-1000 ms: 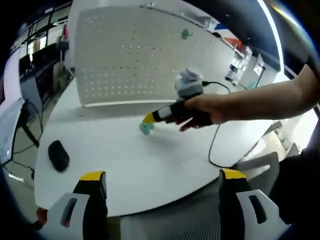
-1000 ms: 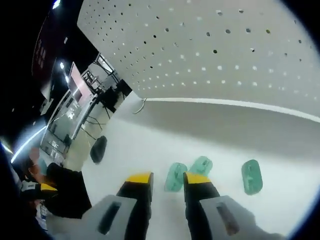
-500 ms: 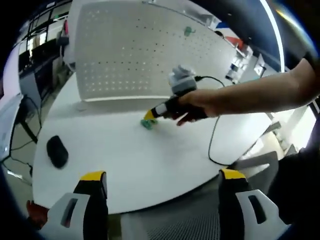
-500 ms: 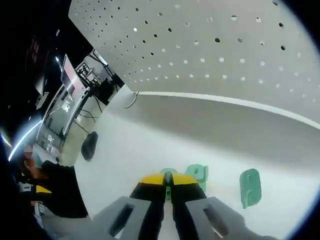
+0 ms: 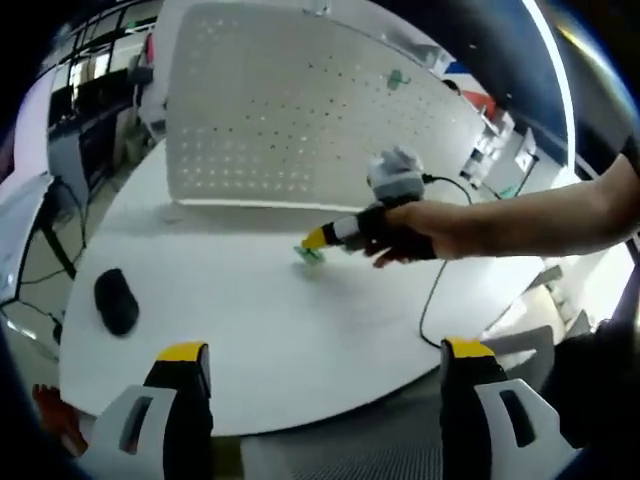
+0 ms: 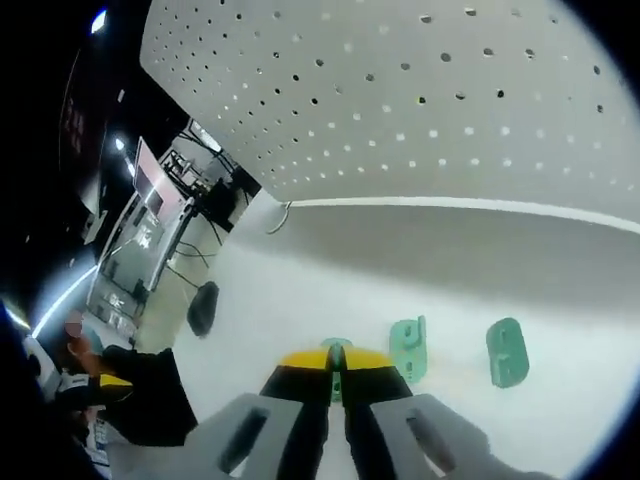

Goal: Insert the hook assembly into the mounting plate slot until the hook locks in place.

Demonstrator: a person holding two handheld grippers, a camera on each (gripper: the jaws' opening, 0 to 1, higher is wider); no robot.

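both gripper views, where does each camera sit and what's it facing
Left gripper view: rides the left hand-held gripper, held back from the white table, facing the pegboard; the person's hand holds the right hand-held gripper.
Right gripper view: low over the table, facing the pegboard, jaws shut on a green hook piece.
Shared: table, pegboard, black mouse.

Bright overhead light is washing the white table [image 5: 300,330] and pegboard [image 6: 420,90] in both views, throwing soft grey shadow beneath the board. Fisheye bending is curving the edges; backgrounds at upper left are staying dim, slightly blurred.
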